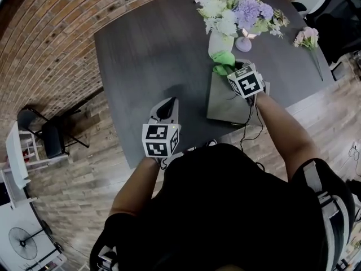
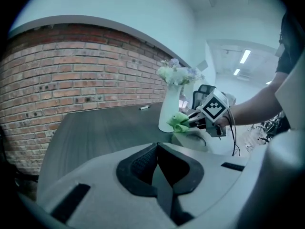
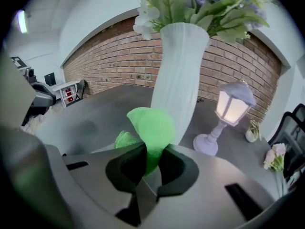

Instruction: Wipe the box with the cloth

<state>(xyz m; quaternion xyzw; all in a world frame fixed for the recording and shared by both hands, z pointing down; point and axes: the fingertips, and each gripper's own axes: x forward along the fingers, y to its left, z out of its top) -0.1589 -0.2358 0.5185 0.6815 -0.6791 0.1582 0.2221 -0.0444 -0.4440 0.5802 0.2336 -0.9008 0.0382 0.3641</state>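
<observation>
Right gripper view: our right hand-held gripper (image 3: 151, 159) pinched the green cloth (image 3: 150, 128) at the far edge of the box (image 1: 223, 109), beside the vase (image 3: 178, 75). Our left hand-held gripper (image 2: 156, 168) sat pressed together, empty. We judged wiping barely begun, most of the top left.

A crumpled bright green cloth (image 3: 151, 123) is sitting pinched in the right gripper (image 3: 151, 152), at the far end of a flat grey rectangular box (image 1: 224, 103) that is lying level.

1. Table (image 1: 141, 55) left of box (image 1: 223, 103): bare, open passage.
2. Vase (image 1: 220, 43) stands just beyond the box's far end, blocking forward travel.
3. Lamp (image 1: 244, 41) stands just right of the vase.
4. Flower sprig (image 1: 307, 37) lies well apart, far right.
</observation>
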